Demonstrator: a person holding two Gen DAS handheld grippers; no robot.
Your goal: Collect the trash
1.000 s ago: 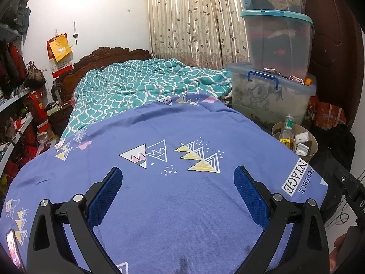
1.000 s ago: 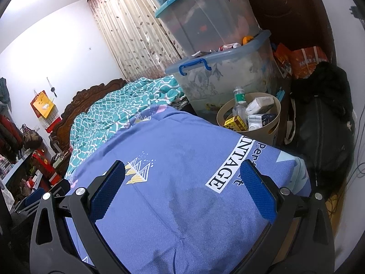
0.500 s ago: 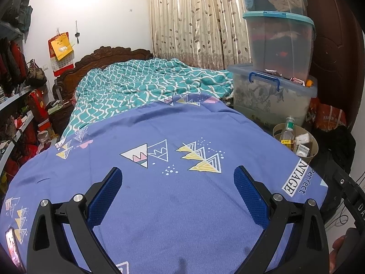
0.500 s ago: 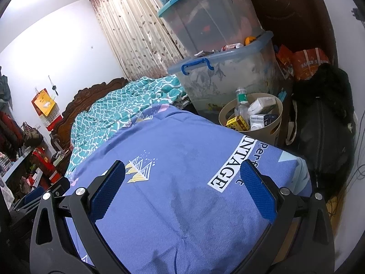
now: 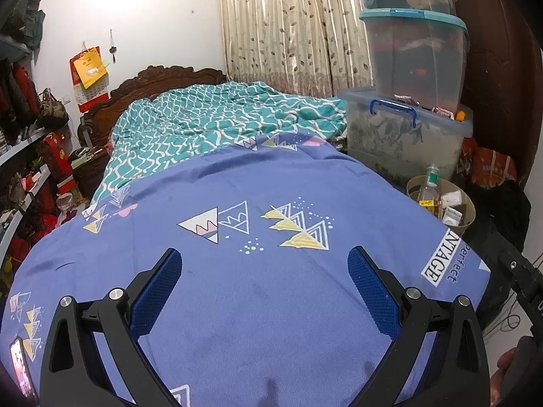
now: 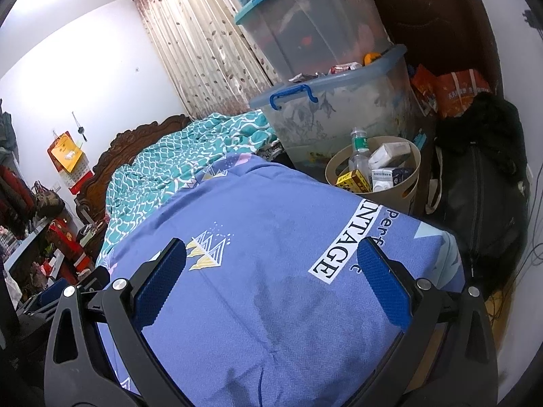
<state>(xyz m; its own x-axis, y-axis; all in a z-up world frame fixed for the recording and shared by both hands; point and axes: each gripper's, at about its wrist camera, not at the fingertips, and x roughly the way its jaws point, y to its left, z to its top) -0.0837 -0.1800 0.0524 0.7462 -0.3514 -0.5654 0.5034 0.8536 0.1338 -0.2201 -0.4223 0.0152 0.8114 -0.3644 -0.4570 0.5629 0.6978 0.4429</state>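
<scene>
A beige waste basket (image 6: 409, 191) stands on the floor at the bed's far right corner. It holds a clear plastic bottle (image 6: 359, 156), a yellow box (image 6: 353, 180) and white cartons (image 6: 388, 152). The basket also shows in the left wrist view (image 5: 470, 218). My left gripper (image 5: 264, 264) is open and empty above the blue bedsheet (image 5: 237, 271). My right gripper (image 6: 271, 254) is open and empty above the same sheet (image 6: 271, 305), short of the basket.
Stacked clear storage bins (image 6: 339, 108) stand behind the basket. A black bag (image 6: 482, 203) lies right of it. A teal quilt (image 5: 220, 118) covers the far bed. Cluttered shelves (image 5: 27, 169) line the left wall. A phone (image 5: 20, 369) lies at the sheet's near left.
Both grippers have drifted slightly; the views shift a little, with the basket and bins sliding right and down. Both stay open and empty.
</scene>
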